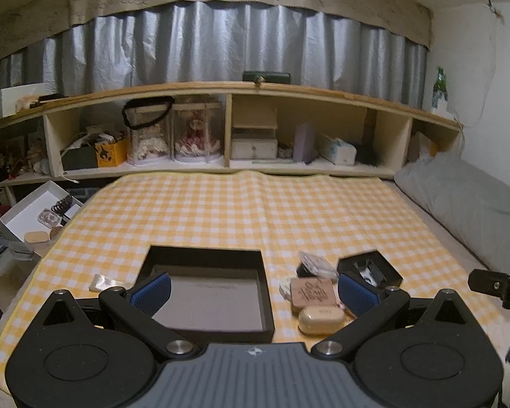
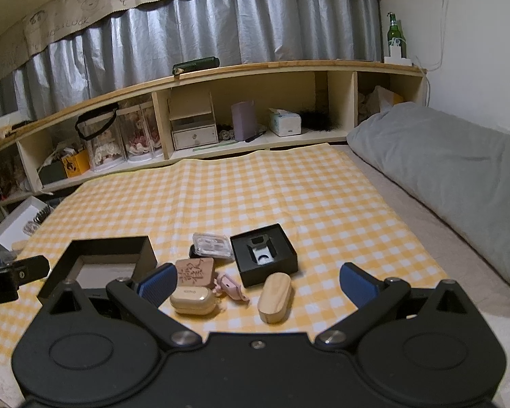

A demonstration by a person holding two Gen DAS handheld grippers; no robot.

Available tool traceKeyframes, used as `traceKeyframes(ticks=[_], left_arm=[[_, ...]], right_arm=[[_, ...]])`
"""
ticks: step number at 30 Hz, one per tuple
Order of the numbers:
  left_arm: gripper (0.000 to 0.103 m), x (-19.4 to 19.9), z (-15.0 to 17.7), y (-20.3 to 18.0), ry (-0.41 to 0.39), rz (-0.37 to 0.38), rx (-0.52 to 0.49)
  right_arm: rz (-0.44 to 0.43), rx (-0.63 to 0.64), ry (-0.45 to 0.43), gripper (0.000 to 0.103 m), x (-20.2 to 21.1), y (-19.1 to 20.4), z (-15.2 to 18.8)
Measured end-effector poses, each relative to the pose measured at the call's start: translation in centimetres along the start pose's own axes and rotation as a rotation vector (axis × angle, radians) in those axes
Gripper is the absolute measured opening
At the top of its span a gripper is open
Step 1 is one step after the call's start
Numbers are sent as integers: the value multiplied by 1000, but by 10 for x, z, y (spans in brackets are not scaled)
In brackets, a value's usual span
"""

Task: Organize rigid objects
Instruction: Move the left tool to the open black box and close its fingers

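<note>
Left wrist view: the left gripper (image 1: 253,290) hangs with fingers wide and empty over the checked cloth (image 1: 255,210) on the bed, the large black tray (image 1: 207,292) between them. Right wrist view: the right gripper (image 2: 256,280) is likewise wide and empty. Ahead of it lie a beige case (image 2: 193,301) at 10 o'clock, a wooden oval box (image 2: 274,297) at 12, and a small black box (image 2: 263,254) beyond.

black boxes (image 2: 264,259): 2; wooden cases (image 2: 274,298): 2; tools (image 2: 255,284): 2
</note>
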State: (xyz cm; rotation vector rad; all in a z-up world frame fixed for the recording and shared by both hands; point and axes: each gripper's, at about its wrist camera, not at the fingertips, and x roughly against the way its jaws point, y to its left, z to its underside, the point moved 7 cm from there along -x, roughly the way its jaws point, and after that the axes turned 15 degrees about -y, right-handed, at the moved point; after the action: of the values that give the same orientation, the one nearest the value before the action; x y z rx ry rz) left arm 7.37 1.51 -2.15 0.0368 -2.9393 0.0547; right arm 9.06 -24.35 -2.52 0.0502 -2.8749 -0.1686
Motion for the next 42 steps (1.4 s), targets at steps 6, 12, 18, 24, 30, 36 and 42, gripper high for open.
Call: traceKeyframes(ticks=[6,12,18,24,30,36,42], left_arm=[[103,-12,-17,18,-96,-48,33],[103,-27,-30,47,-108,-105,12],[103,-53,-28,71,-41,-116,-16],[103,-83,-16,93,38,-143,-67],[101,-112,1,130,147,-172,-75],[67,-132,26,157,277,-184,-22],[48,-138,53,160,412,-140,25]], right_arm=[[-22,-1,-48,103,-26,-1,-23],[-9,-13,-88,103,-63,-11,-48],[16,10,-120,103,-111,-18,-62],[21,-62,-152,103,-162,-35,-62],[-14,-142,-24,103,-216,-51,-35],[-17,-64,147,103,-258,-59,4],[9,73,277,103,-274,-63,35]])
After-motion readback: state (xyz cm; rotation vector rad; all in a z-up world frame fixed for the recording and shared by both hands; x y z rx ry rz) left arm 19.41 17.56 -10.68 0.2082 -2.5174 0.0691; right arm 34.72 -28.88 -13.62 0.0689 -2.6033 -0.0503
